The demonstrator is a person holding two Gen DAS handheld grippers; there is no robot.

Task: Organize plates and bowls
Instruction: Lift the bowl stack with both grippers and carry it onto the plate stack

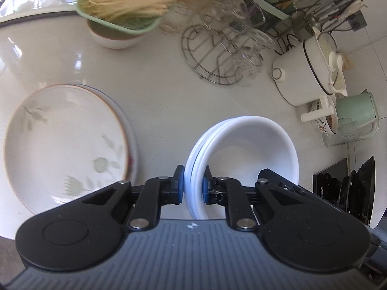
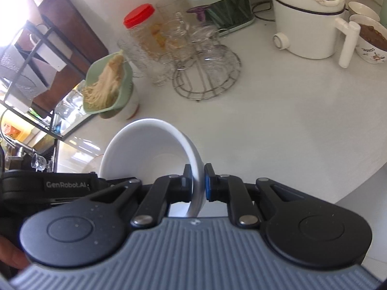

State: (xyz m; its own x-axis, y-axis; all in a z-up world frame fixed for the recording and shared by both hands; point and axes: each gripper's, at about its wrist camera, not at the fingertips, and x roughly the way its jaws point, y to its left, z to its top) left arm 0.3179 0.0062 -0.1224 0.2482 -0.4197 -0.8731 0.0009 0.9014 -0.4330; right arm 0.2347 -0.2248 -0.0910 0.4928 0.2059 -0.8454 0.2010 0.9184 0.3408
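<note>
My left gripper is shut on the rim of a stack of white bowls, nested together and held over the white counter. To their left lies a stack of two plates, the top one with a leaf pattern and a brown rim. My right gripper is shut on the rim of a single white bowl, tilted on its side above the counter. The other gripper's black body shows just left of that bowl.
A wire rack with glass cups stands behind, also in the right wrist view. A green tray of noodles on a bowl, a white pot, a green kettle, a red-lidded jar and a utensil holder crowd the back.
</note>
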